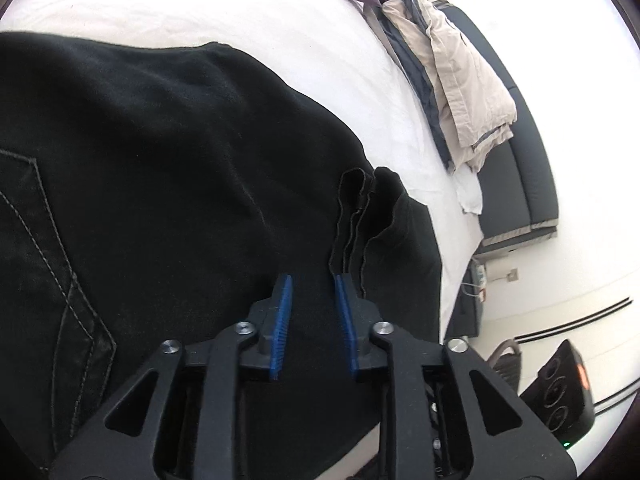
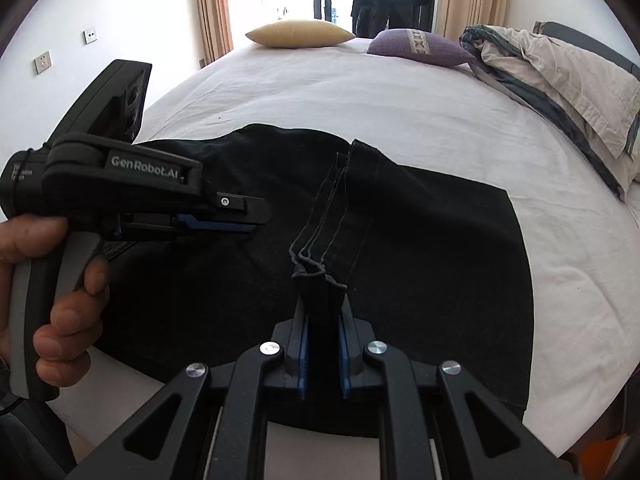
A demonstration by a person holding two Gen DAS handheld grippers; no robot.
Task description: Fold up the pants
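Note:
Black pants [image 1: 168, 168] lie folded on a white bed [image 1: 280, 12]; they also show in the right wrist view [image 2: 432, 248]. The stacked leg hems [image 2: 328, 216] form a ridge across the top layer. My right gripper [image 2: 322, 304] is shut on the near end of the hems [image 2: 316, 276] and pinches the bunched cloth. My left gripper [image 1: 313, 280] is open just above the pants, beside the hems [image 1: 352, 220]. In the right wrist view the left gripper [image 2: 240, 220] hovers over the left part of the pants, held by a hand [image 2: 60, 280].
A beige and grey duvet [image 2: 560, 80] is heaped at the bed's right side. A yellow pillow [image 2: 300, 34] and a purple pillow [image 2: 416, 46] lie at the far end. The bed's near edge [image 2: 132, 384] is just below the pants.

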